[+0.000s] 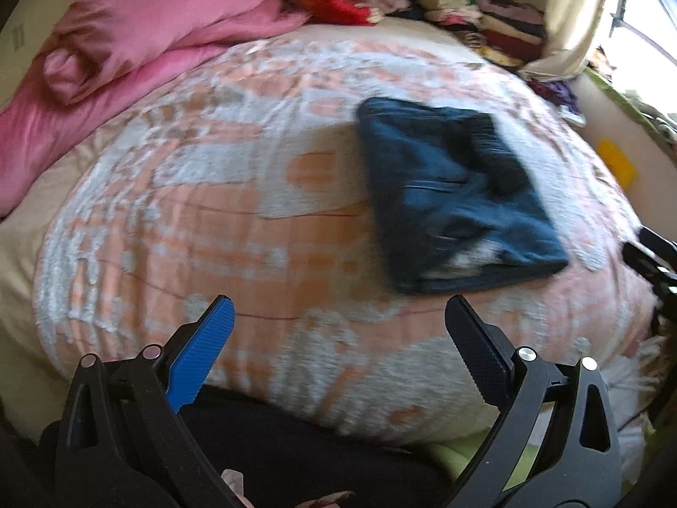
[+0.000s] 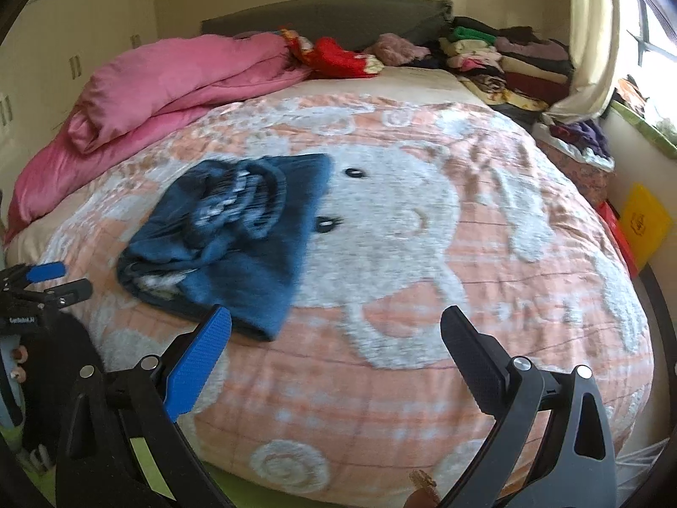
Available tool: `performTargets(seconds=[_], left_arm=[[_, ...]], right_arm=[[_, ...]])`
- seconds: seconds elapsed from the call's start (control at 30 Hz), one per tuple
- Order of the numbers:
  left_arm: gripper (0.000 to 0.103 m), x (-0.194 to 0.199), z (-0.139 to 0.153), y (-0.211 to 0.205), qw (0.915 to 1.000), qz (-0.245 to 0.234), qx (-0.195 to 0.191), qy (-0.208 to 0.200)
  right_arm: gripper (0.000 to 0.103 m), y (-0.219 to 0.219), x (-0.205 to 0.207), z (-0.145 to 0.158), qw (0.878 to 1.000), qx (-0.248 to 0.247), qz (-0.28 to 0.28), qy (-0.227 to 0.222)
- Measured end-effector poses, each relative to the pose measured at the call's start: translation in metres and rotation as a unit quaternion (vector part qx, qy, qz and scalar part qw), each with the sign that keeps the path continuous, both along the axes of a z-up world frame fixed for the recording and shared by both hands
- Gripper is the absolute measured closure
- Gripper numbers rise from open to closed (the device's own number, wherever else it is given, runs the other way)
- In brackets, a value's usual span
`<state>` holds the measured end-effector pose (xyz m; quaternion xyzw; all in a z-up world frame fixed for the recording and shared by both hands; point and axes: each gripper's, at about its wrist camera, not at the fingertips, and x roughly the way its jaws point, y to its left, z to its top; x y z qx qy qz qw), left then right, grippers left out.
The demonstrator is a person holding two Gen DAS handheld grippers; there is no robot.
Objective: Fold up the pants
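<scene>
Peach bedspread holds folded blue pants; left gripper and right gripper hover spread wide, empty. Careless nudging could undo the folds.

Daylight pours in from the bright window on the right, blown out to white glare in both views. The fisheye bends the peach-and-white plush blanket into a dome, and the corners go black. Motion blur smears the left wrist view; the folded dark blue pants look soft-edged there, with a faint shadow on their left.
</scene>
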<state>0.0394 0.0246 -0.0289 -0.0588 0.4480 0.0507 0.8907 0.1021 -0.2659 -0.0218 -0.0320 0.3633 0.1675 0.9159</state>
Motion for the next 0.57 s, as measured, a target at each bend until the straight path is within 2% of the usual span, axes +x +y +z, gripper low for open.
performTargets(seconds=[0.13,0.27,0.37,0.47,0.53,0.57], left_arm=[[0.010,0.016,-0.005,0.039,0.9977,0.062,0.023,0.017],[0.010,0.044,-0.001,0.098,0.9930,0.116,0.022,0.003],[0.010,0.078,-0.002,0.146,0.9862,0.161,0.037,0.013],[0.010,0.116,-0.010,0.189,0.9796,0.195,0.036,0.030],[0.010,0.145,-0.026,0.214,0.9751,0.213,0.025,0.057],[0.008,0.156,-0.036,0.221,0.9733,0.216,0.044,0.062]], right_arm=[[0.005,-0.039,0.027,-0.001,0.999,-0.003,-0.051,0.001],[0.005,-0.097,0.073,-0.003,0.993,0.004,-0.120,0.011],[0.005,-0.139,0.111,-0.008,0.987,0.012,-0.160,0.026],[0.004,-0.190,0.163,-0.022,0.975,0.003,-0.217,0.045],[0.004,-0.213,0.192,-0.034,0.969,-0.002,-0.240,0.060],[0.004,-0.220,0.201,-0.040,0.967,-0.006,-0.248,0.063]])
